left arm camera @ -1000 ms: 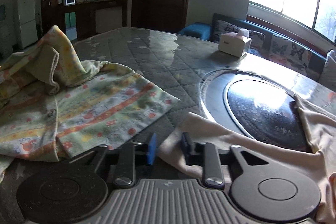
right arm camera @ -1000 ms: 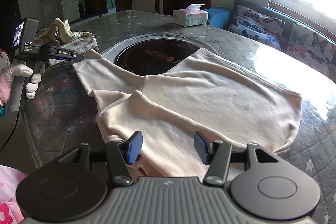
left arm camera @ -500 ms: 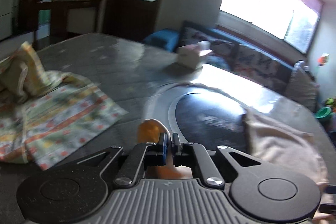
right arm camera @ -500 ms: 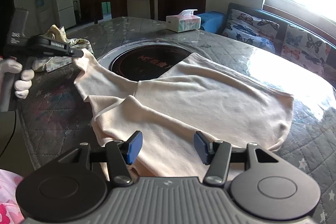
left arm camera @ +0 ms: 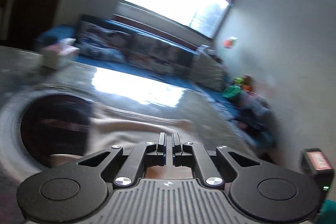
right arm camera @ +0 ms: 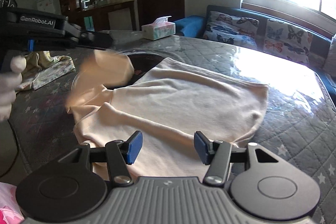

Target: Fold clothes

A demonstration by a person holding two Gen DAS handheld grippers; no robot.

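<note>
Shirt (right arm camera: 178, 102), cream and long-sleeved, lies spread on the quilted table (right arm camera: 294, 129), its near edge just under the right gripper (right arm camera: 166, 146), whose jaws stand wide apart and hold nothing. Beyond it the left gripper (right arm camera: 105, 40) is pinched on the sleeve (right arm camera: 105, 70), which hangs blurred above the cloth. The step in hand looks like folding that sleeve across the body; next it should be laid flat and let go. A patterned garment (right arm camera: 48, 72) lies to the left, well clear, and a tissue box (right arm camera: 158, 27) stands farther back. Nothing blocks the fold.
</note>
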